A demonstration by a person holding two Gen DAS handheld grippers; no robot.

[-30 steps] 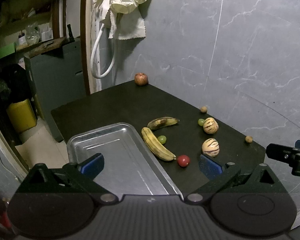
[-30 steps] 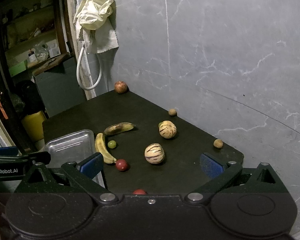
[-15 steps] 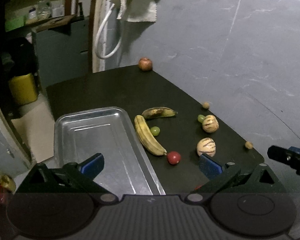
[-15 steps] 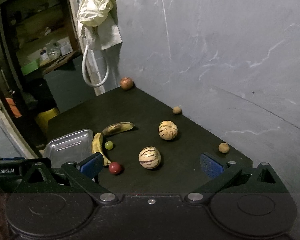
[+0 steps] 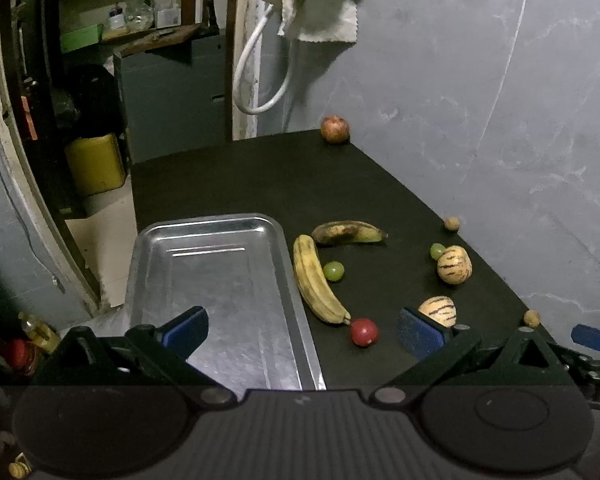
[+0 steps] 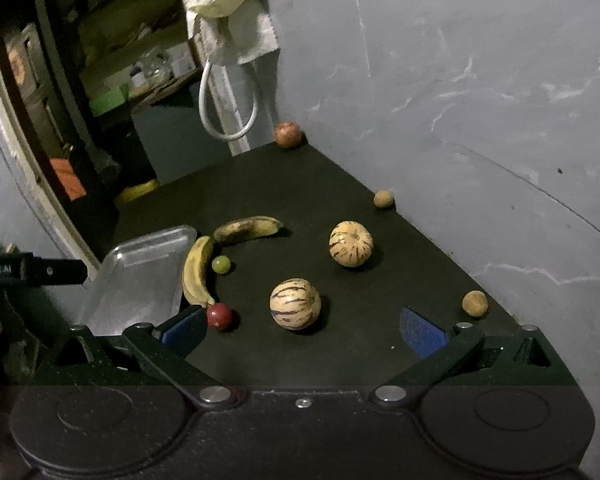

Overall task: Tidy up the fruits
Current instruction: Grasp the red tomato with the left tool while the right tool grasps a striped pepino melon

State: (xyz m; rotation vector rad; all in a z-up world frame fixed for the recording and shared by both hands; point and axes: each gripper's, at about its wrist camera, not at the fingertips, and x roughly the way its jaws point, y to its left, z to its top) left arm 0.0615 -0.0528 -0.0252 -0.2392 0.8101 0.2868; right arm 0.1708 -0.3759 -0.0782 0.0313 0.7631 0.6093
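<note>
So nothing had been picked up at this point. The metal tray (image 5: 220, 280) sat bare at the near left of the desk (image 5: 240, 176), which I'd guess is where the fruit was meant to end up. All the fruit lay loose to its right: the yellow banana (image 5: 316, 280) just beside the tray rim, a browner banana (image 5: 348, 232) past it, a green grape (image 5: 333, 271) tucked between them, and a red fruit (image 5: 364, 332) at the banana's near tip. Two striped melons (image 6: 295, 303) (image 6: 351, 243) sat further right, and an apple (image 5: 334, 129) was way off at the far corner.

The left gripper (image 5: 302, 330) and right gripper (image 6: 302, 328) both had fingers spread apart, holding nothing.

Compared with a second earlier, the left camera had swung over the tray, and the right one had closed in on the near melon.
</note>
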